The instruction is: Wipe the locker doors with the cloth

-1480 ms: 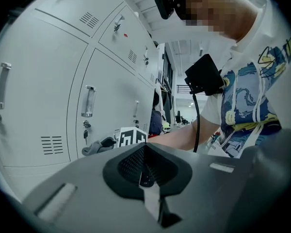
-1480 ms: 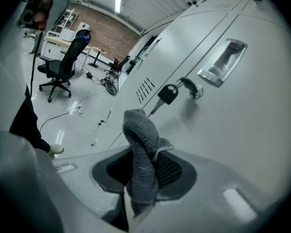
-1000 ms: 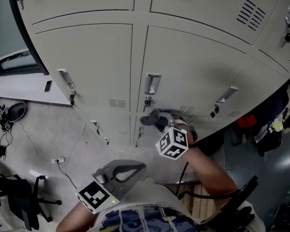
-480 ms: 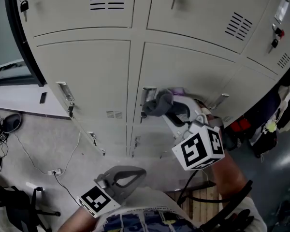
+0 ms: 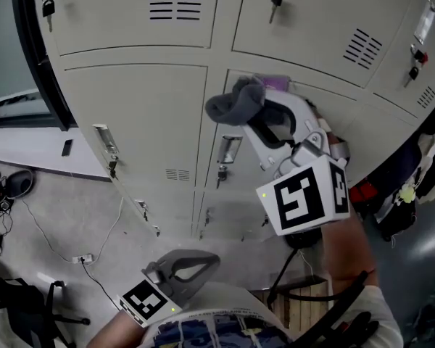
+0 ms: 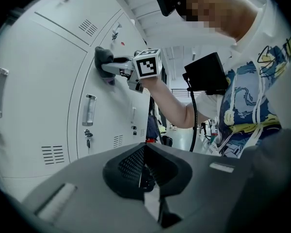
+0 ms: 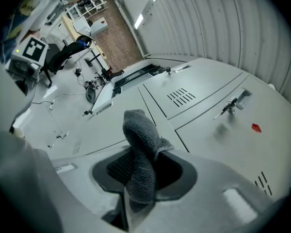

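Head view: R gripper (image 5: 255, 114) clamped on grey terry cloth (image 5: 235, 101), wad against top-left of beige metal locker door (image 5: 362, 125), unwiped panel lying below-right; L gripper (image 5: 204, 258) closed empty, farther off.

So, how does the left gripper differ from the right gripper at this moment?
The right gripper is shut on a dark grey fluffy cloth; the left gripper is shut with nothing between its jaws. The right gripper is held high, with the cloth at a pale grey metal locker door; the left gripper hangs low, near the person's body and off the lockers. Both are grey and carry a marker cube.
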`<state>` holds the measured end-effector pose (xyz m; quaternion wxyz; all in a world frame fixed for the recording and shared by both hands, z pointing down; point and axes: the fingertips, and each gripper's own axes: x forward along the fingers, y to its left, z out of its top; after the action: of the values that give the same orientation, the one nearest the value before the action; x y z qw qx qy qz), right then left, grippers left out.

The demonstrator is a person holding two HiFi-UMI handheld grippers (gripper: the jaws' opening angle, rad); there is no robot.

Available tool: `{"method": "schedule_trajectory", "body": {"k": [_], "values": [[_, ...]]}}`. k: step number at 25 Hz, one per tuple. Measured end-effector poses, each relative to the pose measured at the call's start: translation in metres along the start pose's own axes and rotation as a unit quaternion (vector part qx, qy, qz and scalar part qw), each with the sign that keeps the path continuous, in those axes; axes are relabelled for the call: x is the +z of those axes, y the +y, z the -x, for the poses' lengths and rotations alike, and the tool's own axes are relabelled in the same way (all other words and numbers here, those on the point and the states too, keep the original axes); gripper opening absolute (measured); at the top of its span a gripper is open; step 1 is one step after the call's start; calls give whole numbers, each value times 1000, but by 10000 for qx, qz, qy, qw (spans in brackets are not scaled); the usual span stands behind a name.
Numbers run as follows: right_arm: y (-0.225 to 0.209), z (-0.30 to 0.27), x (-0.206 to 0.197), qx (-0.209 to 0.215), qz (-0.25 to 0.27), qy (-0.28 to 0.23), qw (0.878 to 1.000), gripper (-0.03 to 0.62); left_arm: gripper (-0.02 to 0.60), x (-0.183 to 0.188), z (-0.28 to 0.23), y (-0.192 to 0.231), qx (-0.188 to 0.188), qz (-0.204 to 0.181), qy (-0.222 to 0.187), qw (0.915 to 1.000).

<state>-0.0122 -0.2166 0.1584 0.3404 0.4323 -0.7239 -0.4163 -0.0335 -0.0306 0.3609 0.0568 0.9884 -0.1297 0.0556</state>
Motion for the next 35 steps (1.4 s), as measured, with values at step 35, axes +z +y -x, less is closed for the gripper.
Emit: {"method": "schedule_trajectory", "body": {"k": [35], "values": [[99,-35,-45,647,-529,41,9965,110,3,-9,1,15,119,178,54,9998]]}}
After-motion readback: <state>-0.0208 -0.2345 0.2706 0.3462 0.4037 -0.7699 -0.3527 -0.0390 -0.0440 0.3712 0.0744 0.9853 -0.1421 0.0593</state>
